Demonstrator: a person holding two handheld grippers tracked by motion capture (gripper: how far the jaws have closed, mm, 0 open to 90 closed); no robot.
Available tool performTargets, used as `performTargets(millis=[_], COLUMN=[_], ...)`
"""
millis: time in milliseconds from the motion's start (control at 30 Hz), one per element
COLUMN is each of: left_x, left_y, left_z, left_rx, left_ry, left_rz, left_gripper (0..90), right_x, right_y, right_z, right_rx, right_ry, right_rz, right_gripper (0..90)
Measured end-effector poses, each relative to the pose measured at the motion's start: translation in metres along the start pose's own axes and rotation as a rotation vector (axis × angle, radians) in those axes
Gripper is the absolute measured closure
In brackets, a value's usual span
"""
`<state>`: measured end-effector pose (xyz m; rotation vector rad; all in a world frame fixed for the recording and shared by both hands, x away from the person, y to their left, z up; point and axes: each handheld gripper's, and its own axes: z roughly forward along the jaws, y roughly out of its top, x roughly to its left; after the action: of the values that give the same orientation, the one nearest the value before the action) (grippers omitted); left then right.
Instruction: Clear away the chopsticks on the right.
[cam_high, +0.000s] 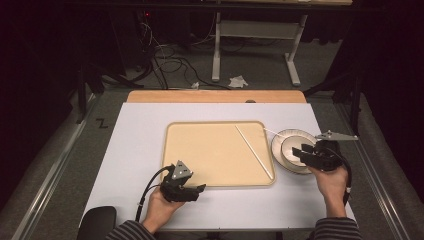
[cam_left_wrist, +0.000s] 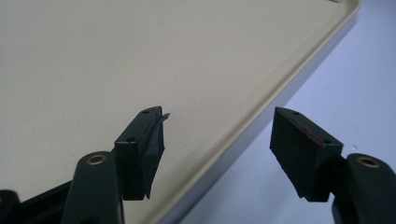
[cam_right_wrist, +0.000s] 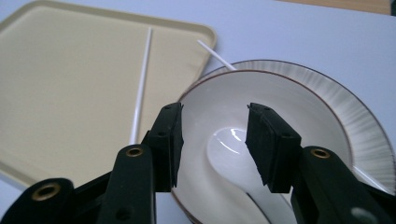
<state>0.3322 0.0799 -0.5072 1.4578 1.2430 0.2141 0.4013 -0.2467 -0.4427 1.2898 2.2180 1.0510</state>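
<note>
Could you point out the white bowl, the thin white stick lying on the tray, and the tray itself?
bowl (cam_right_wrist: 275, 107): right gripper view, on its inner wall.
stick (cam_high: 254, 151): high view, about midway along its length.
tray (cam_high: 215, 155): high view, on its bare beige floor.

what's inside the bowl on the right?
The bowl sits on a ribbed plate. A white spoon lies inside it. The right gripper, jaws open, covers the near part of the bowl, so the spoon's handle end cannot be fully seen.
</note>
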Motion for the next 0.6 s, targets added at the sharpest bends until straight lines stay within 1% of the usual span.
performTargets(millis=[100,167,200,267,400,500,533,600], left_x=[0.000,0.002,0.002,0.002,0.002,0.002,0.002,0.001], left_y=[0.000,0.001,0.001,0.002,0.001,0.000,-0.001,-0.002], left_z=[-0.001,-0.001,-0.001,-0.002,-0.003,-0.005,-0.006,-0.006], left_rx=[-0.002,0.004,-0.005,-0.008,-0.009,-0.013,-0.014,-0.015], left_ry=[0.001,0.006,0.009,0.006,0.012,0.017,0.019,0.026], left_rz=[0.004,0.010,0.002,0.001,0.006,0.007,0.009,0.020], left_gripper=[35.3,35.3,35.3,35.3,35.3,35.3,35.3,35.3], right_x=[-0.011,-0.018,-0.022,-0.030,-0.046,-0.053,-0.055,-0.060], right_y=[0.003,0.004,0.005,0.004,0.000,-0.001,-0.001,-0.001], right_z=[-0.015,-0.022,-0.025,-0.030,-0.034,-0.035,-0.036,-0.037], right_rx=[-0.016,-0.017,-0.017,-0.012,0.002,0.016,0.021,0.025], right_ry=[-0.020,-0.027,-0.029,-0.031,-0.051,-0.074,-0.091,-0.111], right_rz=[0.015,0.025,0.030,0.047,0.075,0.066,0.063,0.058], right_gripper=[58.1,58.6,59.3,60.9,63.3,64.5,64.9,66.3])
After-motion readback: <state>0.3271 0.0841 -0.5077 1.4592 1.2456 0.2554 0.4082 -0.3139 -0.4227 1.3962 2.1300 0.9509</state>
